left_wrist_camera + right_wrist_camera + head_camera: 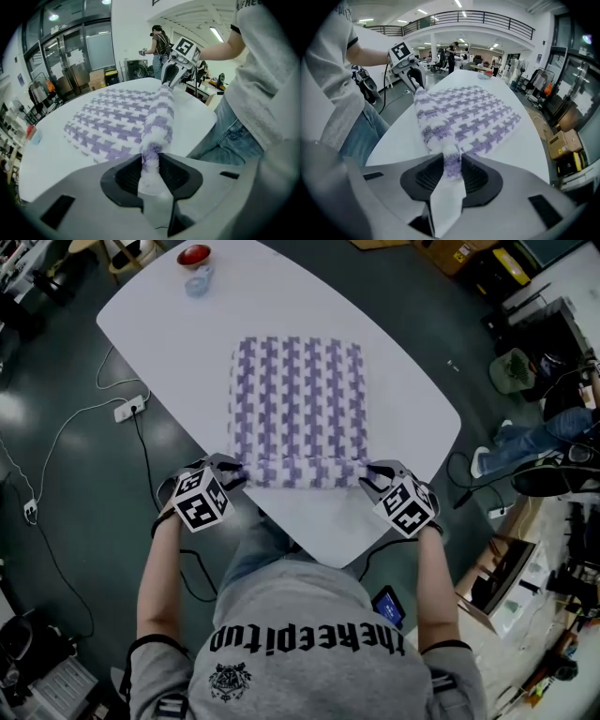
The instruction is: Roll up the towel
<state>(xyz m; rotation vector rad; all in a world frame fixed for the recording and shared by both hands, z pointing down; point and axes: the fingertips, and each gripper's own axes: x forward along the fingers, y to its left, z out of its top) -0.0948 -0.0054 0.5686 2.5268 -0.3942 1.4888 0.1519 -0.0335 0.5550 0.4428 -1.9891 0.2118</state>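
A purple-and-white houndstooth towel [298,395] lies flat on the white table [412,418], and its near edge is rolled into a narrow roll [305,472]. My left gripper [234,476] is shut on the roll's left end, my right gripper [372,476] on its right end. In the left gripper view the roll [159,117] runs from between my pads [151,161] away to the right gripper [171,75]. The right gripper view shows the same from the other end: the towel end pinched in the jaws [452,166], the left gripper [415,77] at the far end.
A red bowl [194,255] and a small blue object [198,282] stand at the table's far left corner. A power strip [128,409] with cables lies on the floor to the left. Boxes and clutter crowd the floor at right [553,549]. The table's near edge is just behind the roll.
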